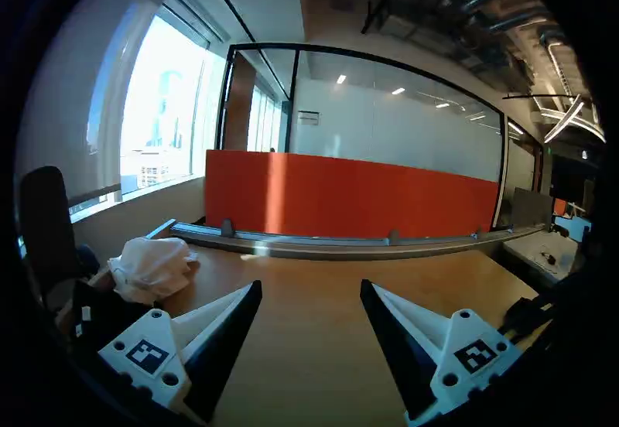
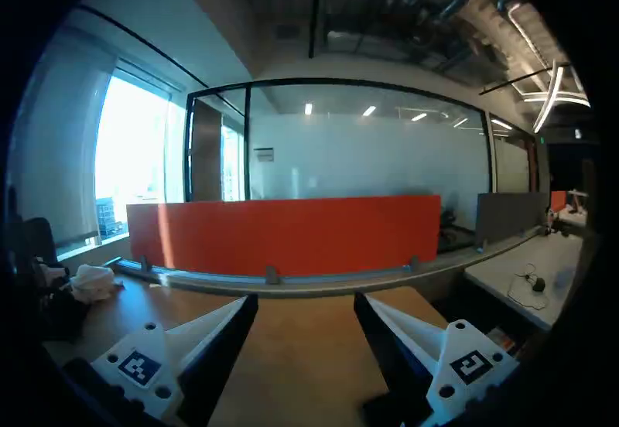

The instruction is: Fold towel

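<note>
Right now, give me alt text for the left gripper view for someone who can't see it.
The open left gripper, white with black fingers, hovers above a wooden desk. A crumpled white towel lies untouched at the desk's left side; an orange partition panel stands behind.

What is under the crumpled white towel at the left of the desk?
The towel appears to rest on the wooden desk near its left edge, beside a dark object I cannot identify. Anything directly beneath the bundle is covered by its folds.
</note>
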A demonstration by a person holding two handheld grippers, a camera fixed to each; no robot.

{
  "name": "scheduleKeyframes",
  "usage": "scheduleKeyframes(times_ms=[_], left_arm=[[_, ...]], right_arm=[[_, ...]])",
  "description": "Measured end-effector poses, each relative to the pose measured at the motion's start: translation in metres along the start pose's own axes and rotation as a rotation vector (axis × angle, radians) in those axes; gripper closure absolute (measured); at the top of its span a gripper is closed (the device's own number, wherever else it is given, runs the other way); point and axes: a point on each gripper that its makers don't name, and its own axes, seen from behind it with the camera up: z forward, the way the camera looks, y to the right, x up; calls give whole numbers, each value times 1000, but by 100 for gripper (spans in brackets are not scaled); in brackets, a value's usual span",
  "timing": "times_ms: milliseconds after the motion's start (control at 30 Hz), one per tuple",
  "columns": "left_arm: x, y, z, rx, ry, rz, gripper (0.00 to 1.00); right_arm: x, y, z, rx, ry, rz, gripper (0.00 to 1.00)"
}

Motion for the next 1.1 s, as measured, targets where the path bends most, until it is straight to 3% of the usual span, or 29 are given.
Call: scheduleKeyframes(times_ms=[700, 1100], left_arm=[[5, -12, -9, 25, 100, 52, 6], [-30, -27, -4, 43, 120, 94, 6]], right_arm=[[2, -48, 6, 38, 3, -16, 4], [-11, -75, 4, 52, -1, -33, 3]])
